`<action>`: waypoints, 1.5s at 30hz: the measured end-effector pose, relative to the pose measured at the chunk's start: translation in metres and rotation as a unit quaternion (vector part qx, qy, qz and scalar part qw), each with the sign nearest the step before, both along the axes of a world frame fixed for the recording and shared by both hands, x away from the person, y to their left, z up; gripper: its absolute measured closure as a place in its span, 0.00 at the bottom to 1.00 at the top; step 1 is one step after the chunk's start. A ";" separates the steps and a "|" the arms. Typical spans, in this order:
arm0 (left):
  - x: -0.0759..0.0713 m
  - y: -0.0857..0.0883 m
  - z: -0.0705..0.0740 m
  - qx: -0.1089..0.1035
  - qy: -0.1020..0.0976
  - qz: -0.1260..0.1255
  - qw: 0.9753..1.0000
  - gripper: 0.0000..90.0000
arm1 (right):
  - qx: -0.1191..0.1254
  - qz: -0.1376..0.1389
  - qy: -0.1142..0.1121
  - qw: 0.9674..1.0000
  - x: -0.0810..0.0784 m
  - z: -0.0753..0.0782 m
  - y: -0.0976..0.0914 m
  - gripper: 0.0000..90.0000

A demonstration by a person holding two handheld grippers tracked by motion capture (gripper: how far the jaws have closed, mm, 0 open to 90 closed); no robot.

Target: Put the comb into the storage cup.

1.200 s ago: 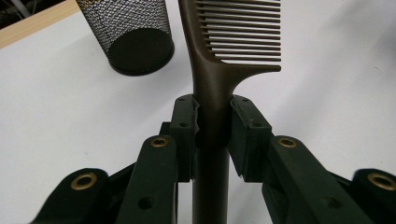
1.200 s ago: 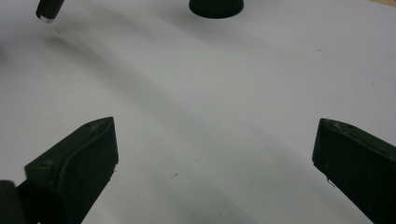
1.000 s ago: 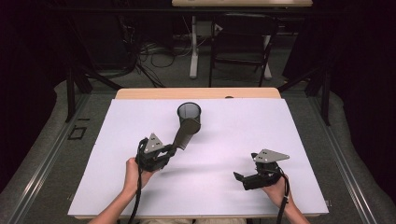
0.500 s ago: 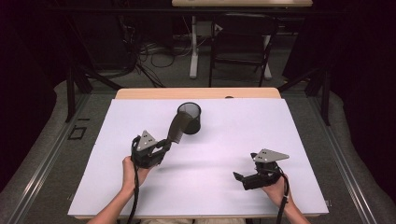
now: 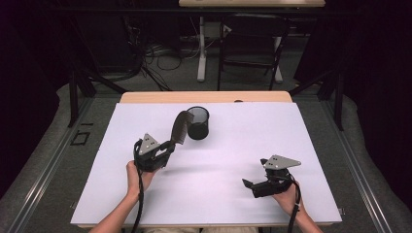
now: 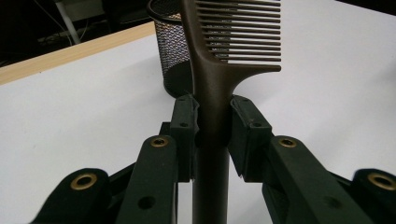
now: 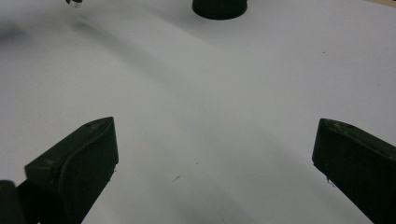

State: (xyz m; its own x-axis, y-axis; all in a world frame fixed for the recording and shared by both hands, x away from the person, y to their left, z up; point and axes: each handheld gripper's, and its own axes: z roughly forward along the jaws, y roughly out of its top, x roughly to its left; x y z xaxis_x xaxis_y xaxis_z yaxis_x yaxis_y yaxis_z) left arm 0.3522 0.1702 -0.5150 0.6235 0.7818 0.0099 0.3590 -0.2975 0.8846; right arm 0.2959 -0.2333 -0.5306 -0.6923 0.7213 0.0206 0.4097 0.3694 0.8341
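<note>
comb [image 6: 219, 70] tip cut off by top edge in left gripper view, handle hidden between fingers [image 6: 184, 126], cup [image 7: 219, 7] cropped to base in right gripper view

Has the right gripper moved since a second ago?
No. The right gripper sits at the same spot relative to the table's near-right edge, jaws open.
</note>
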 end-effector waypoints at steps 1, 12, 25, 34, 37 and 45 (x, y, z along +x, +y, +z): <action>0.001 0.001 0.000 -0.003 -0.001 0.002 1.000 0.81 | -0.001 0.000 0.001 1.000 0.000 0.000 0.000 0.00; 0.005 0.007 0.001 -0.016 -0.010 0.016 1.000 0.81 | -0.002 -0.003 -0.003 1.000 0.000 0.000 -0.001 0.00; 0.014 0.011 0.005 -0.034 -0.025 0.021 0.999 0.81 | 0.001 -0.006 -0.003 1.000 0.000 0.001 -0.001 0.00; 0.017 0.013 0.011 -0.042 -0.034 0.020 0.998 0.81 | 0.000 -0.007 -0.003 1.000 0.000 0.001 -0.001 0.00; 0.018 0.013 0.013 -0.046 -0.036 0.020 0.998 0.81 | 0.000 -0.008 -0.003 1.000 0.000 0.001 -0.001 0.00; 0.018 0.015 0.016 -0.054 -0.034 0.021 0.998 0.81 | 0.001 -0.005 -0.001 1.000 -0.001 0.001 -0.001 0.00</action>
State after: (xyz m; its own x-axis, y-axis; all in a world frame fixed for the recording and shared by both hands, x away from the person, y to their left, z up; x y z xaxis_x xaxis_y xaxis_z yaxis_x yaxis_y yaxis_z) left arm 0.3707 0.1855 -0.4994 0.5910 0.8060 -0.0342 0.3071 -0.1856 0.9334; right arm 0.2951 -0.2338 -0.5297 -0.6850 0.7283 0.0205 0.4119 0.3638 0.8355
